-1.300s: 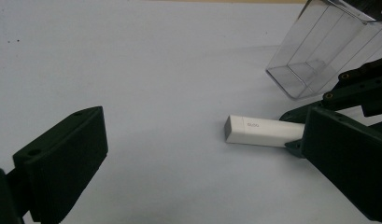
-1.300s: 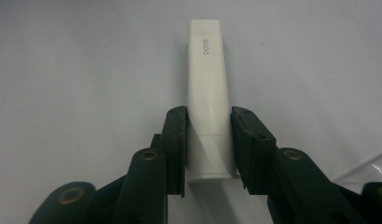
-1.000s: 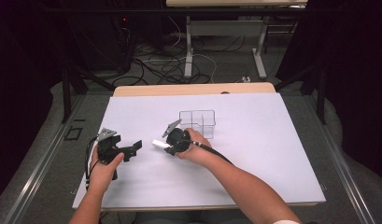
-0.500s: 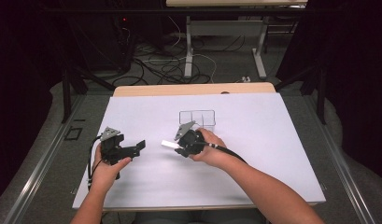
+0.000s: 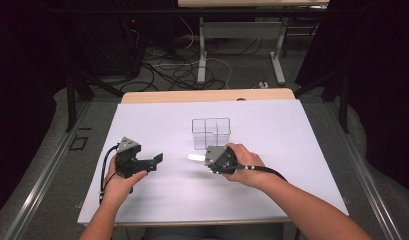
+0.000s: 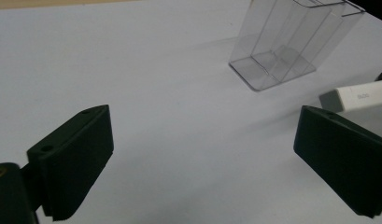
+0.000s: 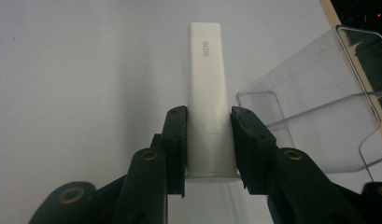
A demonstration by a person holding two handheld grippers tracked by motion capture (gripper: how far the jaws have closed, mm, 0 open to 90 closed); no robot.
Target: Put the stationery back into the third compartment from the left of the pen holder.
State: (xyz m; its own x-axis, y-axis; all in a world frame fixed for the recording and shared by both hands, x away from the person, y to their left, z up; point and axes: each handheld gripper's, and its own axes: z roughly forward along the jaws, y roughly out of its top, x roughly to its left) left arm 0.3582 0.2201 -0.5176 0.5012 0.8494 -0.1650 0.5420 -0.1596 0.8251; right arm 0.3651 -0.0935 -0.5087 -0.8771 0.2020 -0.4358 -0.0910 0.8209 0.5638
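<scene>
Along the right gripper (image 7: 208,144) view, jaws clamp a white stick (image 7: 207,93); left gripper (image 6: 202,163) jaws apart.

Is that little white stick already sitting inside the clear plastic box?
No, the white stick is clamped between the right gripper's black jaws, out beside the clear box, not in it.

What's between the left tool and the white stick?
Bare white table in the high view, between the open left tool and the white stick.
</scene>
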